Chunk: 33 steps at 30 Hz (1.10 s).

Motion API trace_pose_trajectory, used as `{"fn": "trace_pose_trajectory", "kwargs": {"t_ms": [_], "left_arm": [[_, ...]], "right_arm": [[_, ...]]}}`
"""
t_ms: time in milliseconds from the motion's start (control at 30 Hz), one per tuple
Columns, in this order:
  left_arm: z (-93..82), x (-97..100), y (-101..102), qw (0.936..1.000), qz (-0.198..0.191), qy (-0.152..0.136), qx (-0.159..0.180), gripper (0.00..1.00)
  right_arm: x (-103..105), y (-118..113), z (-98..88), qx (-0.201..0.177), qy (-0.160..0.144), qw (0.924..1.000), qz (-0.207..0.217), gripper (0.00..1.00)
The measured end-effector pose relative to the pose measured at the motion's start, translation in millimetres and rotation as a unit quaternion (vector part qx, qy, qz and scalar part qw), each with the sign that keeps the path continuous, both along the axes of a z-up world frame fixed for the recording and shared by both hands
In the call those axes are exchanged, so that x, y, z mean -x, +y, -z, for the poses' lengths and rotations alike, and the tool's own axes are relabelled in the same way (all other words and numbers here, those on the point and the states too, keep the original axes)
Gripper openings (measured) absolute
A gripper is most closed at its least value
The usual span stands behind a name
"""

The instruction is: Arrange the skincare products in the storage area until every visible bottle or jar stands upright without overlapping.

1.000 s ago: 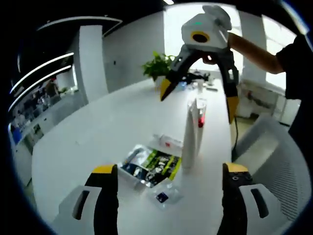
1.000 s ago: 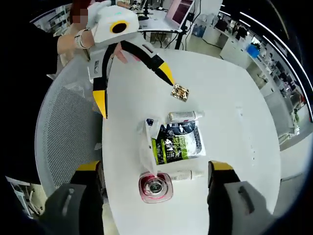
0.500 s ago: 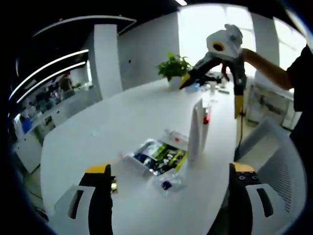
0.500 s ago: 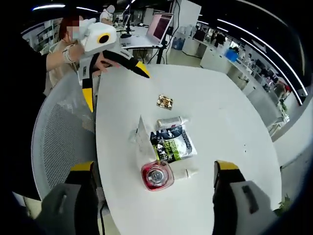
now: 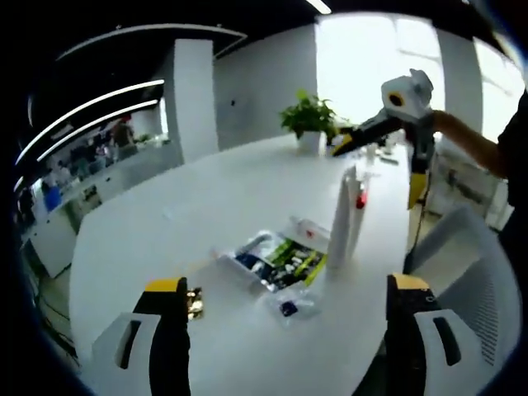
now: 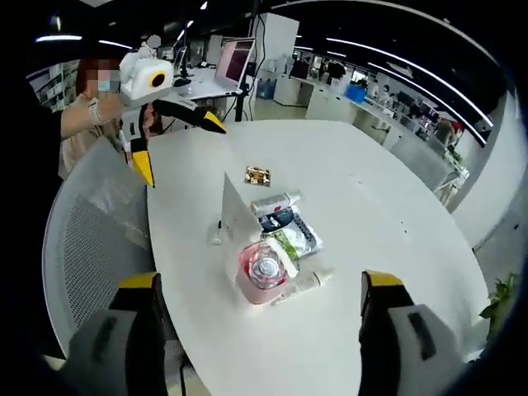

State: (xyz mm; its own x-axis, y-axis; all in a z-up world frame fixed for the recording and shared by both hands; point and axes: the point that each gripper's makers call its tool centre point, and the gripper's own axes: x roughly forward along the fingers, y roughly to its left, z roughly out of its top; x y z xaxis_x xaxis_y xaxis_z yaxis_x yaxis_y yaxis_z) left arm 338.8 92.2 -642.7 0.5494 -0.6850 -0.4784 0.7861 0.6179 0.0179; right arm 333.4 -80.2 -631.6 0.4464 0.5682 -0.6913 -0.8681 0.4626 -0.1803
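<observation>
Now, your round white table (image 6: 396,214) carries everything, with a mesh chair (image 6: 91,223) at its edge. Your left gripper (image 5: 285,330) hangs above the near rim, jaws spread wide and holding nothing; your right gripper (image 6: 260,330) is likewise released and empty above the opposite side. Mid-table, a tall white tube (image 5: 340,221) stands upright, touching a pink jar (image 6: 262,272) beside it. Just next to them a green-and-black sachet (image 5: 280,260) lies flat, a small white tube (image 6: 276,200) lying at its far edge. A tiny gold packet (image 6: 257,175) sits apart, nearer your left gripper.
</observation>
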Motion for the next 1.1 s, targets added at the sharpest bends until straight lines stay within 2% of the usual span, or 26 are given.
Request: {"fn": "trace_pose_trajectory", "kwargs": {"t_ms": [100, 167, 267, 367, 533, 633, 733, 867, 1100], "left_arm": [[5.6, -4.1, -2.0, 0.9999, 0.007, 0.011, -0.005, 0.97], [10.8, -13.6, -3.8, 0.9998, 0.013, 0.015, -0.008, 0.95], [25.1, -27.7, 1.1, 0.9984, -0.009, 0.024, -0.050, 0.94], [31.5, -37.3, -5.0, 0.9984, -0.005, 0.037, -0.044, 0.92], [42.9, -57.0, -12.5, 0.9976, -0.007, 0.057, -0.039, 0.78], [58.9, -65.1, -18.8, 0.9944, -0.004, 0.092, -0.053, 0.74], [70.5, -75.5, -23.6, 0.9926, -0.012, 0.105, -0.060, 0.68], [91.0, -87.1, -30.6, 0.9863, -0.024, 0.148, -0.067, 0.67], [107.8, -112.2, -36.2, 0.9823, -0.060, 0.163, -0.071, 0.56]], "right_arm": [[3.0, -3.1, 2.6, -0.004, -0.003, 1.0000, 0.008, 1.00], [5.5, -4.7, 4.7, -0.003, 0.003, 0.9999, 0.012, 1.00], [7.5, -5.8, 6.9, -0.013, 0.007, 0.9996, 0.026, 1.00], [7.8, -6.2, 10.9, -0.017, 0.009, 0.9994, 0.029, 1.00], [6.2, -7.3, 13.0, -0.021, 0.010, 0.9989, 0.040, 1.00], [3.5, -8.2, 14.2, -0.028, 0.011, 0.9984, 0.049, 1.00], [2.8, -7.7, 13.8, -0.034, 0.009, 0.9980, 0.052, 1.00], [2.4, -8.4, 15.1, -0.038, 0.007, 0.9977, 0.056, 1.00], [3.8, -12.5, 18.7, -0.044, 0.009, 0.9970, 0.064, 1.00]]}}
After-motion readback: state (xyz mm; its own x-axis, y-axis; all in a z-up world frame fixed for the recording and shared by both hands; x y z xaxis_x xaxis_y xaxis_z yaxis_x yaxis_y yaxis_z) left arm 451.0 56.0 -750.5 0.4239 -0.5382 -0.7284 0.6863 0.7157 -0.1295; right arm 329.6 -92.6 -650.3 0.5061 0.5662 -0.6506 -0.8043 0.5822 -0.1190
